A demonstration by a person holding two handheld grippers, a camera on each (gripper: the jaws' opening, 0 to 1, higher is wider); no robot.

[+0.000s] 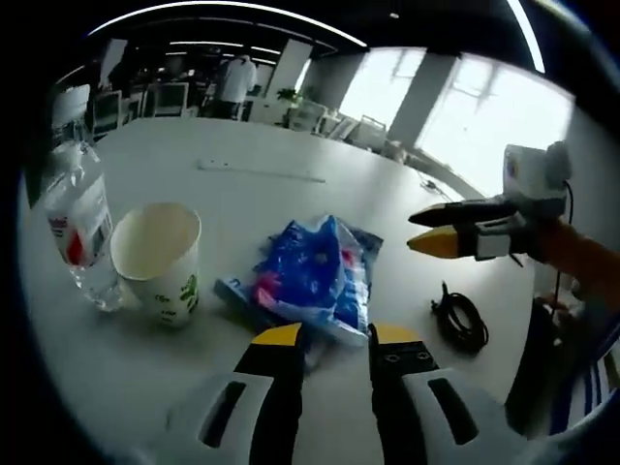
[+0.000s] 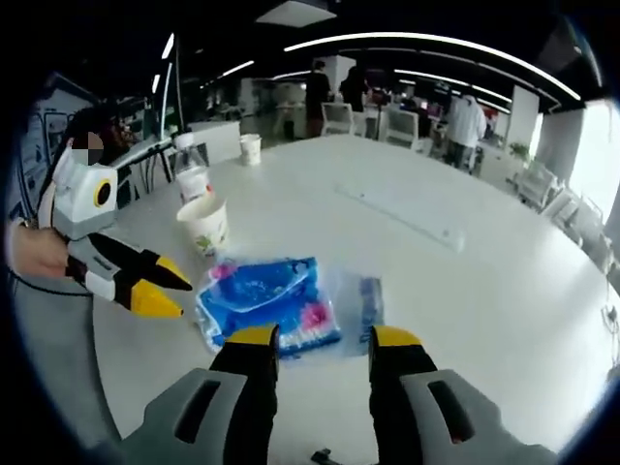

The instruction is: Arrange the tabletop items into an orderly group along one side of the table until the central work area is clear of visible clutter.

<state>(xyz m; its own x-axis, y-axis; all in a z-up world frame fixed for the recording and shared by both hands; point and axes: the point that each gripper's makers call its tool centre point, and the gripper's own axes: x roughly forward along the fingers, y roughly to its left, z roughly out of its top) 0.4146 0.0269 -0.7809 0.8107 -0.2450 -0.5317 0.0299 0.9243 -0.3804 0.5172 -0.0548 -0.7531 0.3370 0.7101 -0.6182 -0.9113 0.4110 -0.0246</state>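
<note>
On the white table (image 1: 291, 145), going from left to right in the left gripper view, a clear water bottle (image 1: 79, 218) with a red-and-white label stands upright at the far left, and a white paper cup (image 1: 160, 260) with green print stands open-mouthed right against it. Next comes a blue plastic packet (image 1: 315, 276), lying flat with its long axis running from lower left to upper right, its near end just ahead of the left gripper (image 1: 334, 337), whose yellow-tipped jaws stand apart with nothing between them. A coiled black cable (image 1: 458, 320) lies near the table edge, and above it the right gripper (image 1: 423, 231) reaches in from the right, its jaws slightly parted and empty. In the right gripper view the left gripper (image 2: 174, 294) enters from the left in a person's hand (image 2: 34, 250), jaws a little open beside the packet (image 2: 263, 302); the cup (image 2: 204, 226) and bottle (image 2: 192, 172) stand beyond it, and a second paper cup (image 2: 251, 148) stands well back. The packet here lies broadside, touching a clear wrapped pack (image 2: 366, 302), both just ahead of the right gripper (image 2: 323, 337), whose jaws are apart.
</note>
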